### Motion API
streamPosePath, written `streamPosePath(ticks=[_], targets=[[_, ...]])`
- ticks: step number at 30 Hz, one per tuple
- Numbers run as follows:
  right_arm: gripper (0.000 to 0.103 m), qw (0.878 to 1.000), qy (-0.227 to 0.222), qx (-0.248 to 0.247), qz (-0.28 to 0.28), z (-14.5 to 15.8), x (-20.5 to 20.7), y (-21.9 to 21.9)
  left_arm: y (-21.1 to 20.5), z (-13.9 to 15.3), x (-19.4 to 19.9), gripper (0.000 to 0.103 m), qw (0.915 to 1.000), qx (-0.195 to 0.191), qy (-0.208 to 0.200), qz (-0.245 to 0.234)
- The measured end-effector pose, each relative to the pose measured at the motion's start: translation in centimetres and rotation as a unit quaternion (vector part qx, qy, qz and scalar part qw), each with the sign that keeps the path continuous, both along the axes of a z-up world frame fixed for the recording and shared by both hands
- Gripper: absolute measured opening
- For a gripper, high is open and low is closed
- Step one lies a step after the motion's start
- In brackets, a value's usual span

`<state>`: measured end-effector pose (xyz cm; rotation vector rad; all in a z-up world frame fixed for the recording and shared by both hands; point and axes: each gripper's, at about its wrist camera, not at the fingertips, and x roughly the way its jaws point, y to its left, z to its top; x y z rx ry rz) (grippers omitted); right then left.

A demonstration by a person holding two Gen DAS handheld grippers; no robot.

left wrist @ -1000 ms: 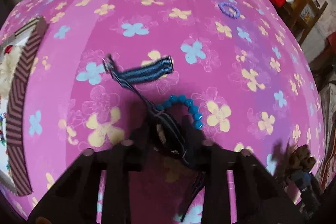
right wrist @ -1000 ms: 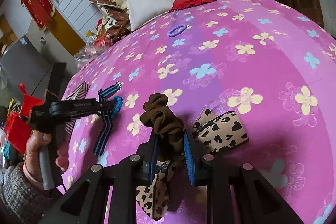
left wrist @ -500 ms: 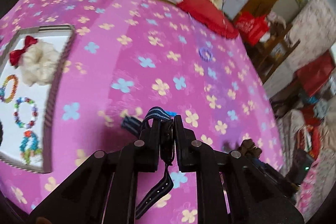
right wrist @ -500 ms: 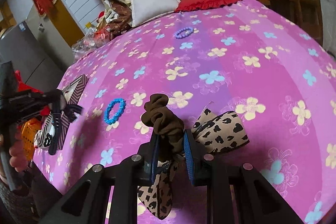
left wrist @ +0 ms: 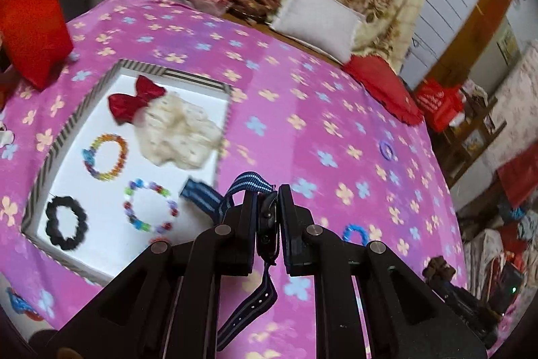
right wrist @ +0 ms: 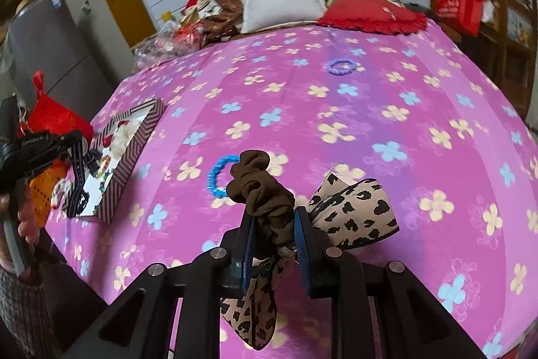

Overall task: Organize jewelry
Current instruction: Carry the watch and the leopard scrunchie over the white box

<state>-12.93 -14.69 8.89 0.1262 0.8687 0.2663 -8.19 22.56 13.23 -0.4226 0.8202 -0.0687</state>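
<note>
My left gripper (left wrist: pixel 267 194) is shut on a blue striped watch (left wrist: pixel 248 182); its strap hangs below the jaws, held in the air near the right edge of a striped-rim white tray (left wrist: pixel 175 71). The tray holds a red bow (left wrist: pixel 134 100), a cream scrunchie (left wrist: pixel 180 133), two bead bracelets (left wrist: pixel 106 157) and a black scrunchie (left wrist: pixel 65 222). My right gripper (right wrist: pixel 274 217) is shut on a brown scrunchie with a leopard-print bow (right wrist: pixel 349 211), above the pink flowered bedspread (right wrist: pixel 370 123). A blue bead bracelet (right wrist: pixel 218 174) and a purple one (right wrist: pixel 341 67) lie on the bed.
Pillows (right wrist: pixel 282 0) and a red cushion (right wrist: pixel 373 14) lie at the far end of the bed. Red bags (left wrist: pixel 30 22) stand at the left. The tray (right wrist: pixel 134 140) and the left gripper (right wrist: pixel 43 143) show at the left in the right wrist view.
My left gripper lifted the watch off the bed and carried it left, up to the tray. My right gripper kept its hold on the scrunchie and rose slightly.
</note>
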Motion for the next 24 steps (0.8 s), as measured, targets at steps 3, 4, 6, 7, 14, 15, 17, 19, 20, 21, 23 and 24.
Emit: streamPosePath(ticks=[3,4,6,7,14,15,17,19,20,21,23,24], targets=[[0.021,1.000,-0.003,-0.011,0.012,0.5,0.3,1.9,2.4,-0.2,0.1,0.011,0.9998,-0.017,-0.003,0.003],[0.021,1.000,0.002,-0.013,0.016,0.3,0.6,2.6,3.1,-0.2,0.1,0.011,0.9997,-0.022,-0.003,0.004],[0.021,1.000,0.012,-0.015,0.019,-0.4,1.2,3.5,3.9,-0.4,0.1,0.011,0.9995,-0.031,-0.001,0.001],[0.021,0.999,0.022,-0.016,0.019,-1.1,1.6,4.0,4.2,-0.5,-0.1,0.011,0.9993,-0.037,0.001,-0.004],[0.021,0.998,0.053,-0.033,-0.003,-4.0,2.7,3.7,1.3,-0.2,-0.7,0.011,0.9914,-0.083,0.004,-0.102],[0.021,0.998,0.054,-0.032,-0.008,-4.1,2.7,3.1,0.3,-0.2,-0.7,0.011,0.9878,-0.092,0.003,-0.125],[0.021,0.998,0.052,-0.027,-0.020,-4.0,2.6,1.9,-1.4,0.0,-0.7,0.011,0.9797,-0.114,0.002,-0.165],[0.021,0.998,0.050,-0.019,-0.030,-3.8,2.4,0.8,-3.1,0.2,-0.6,0.011,0.9710,-0.132,-0.001,-0.199],[0.021,0.998,0.048,-0.015,-0.034,-3.7,2.3,0.4,-3.8,0.5,-0.6,0.011,0.9670,-0.138,-0.003,-0.214],[0.021,0.998,0.046,-0.010,-0.035,-3.5,2.2,0.1,-4.3,0.7,-0.7,0.011,0.9638,-0.143,-0.006,-0.225],[0.021,0.999,0.040,-0.003,-0.034,-3.1,2.0,-0.4,-4.9,1.3,-0.8,0.011,0.9613,-0.144,-0.009,-0.235],[0.021,0.999,0.037,0.000,-0.033,-2.8,1.9,-0.5,-5.0,1.6,-0.8,0.011,0.9626,-0.140,-0.009,-0.232]])
